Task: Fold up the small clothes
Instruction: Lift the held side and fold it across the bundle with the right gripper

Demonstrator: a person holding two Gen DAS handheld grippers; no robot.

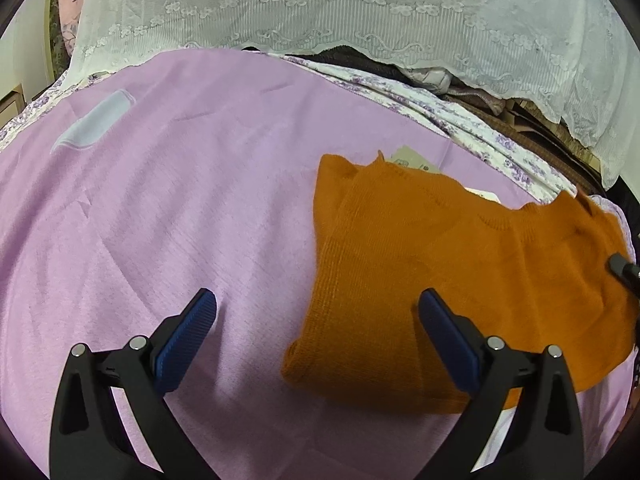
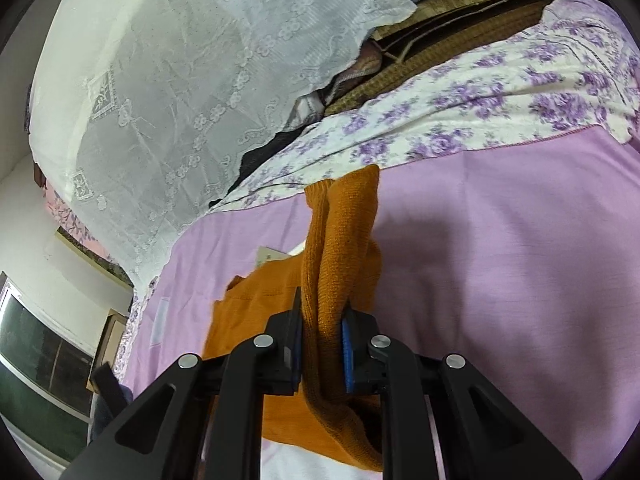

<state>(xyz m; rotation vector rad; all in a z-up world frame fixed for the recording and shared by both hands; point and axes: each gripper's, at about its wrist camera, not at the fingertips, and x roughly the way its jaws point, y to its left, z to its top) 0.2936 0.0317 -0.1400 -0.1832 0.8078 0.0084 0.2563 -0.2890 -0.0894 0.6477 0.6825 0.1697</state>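
Note:
An orange knitted garment (image 1: 440,264) lies partly folded on the lilac sheet (image 1: 180,200), right of centre in the left wrist view. My left gripper (image 1: 316,312) hovers open over the sheet, its right finger above the garment's lower left part, nothing between the blue pads. In the right wrist view my right gripper (image 2: 320,320) is shut on a bunched fold of the orange garment (image 2: 340,248), lifted off the lilac sheet (image 2: 500,260); the rest of the knit trails down to the left. A paper tag (image 2: 269,257) shows by the garment's far edge.
A white lace cover (image 1: 320,12) hangs over stacked things at the back. A floral-print cloth (image 2: 460,120) borders the sheet's far side. A pale patch (image 1: 94,126) marks the sheet at left. The right gripper's black tip (image 1: 624,270) shows at the right edge. A dark window (image 2: 36,364) is far left.

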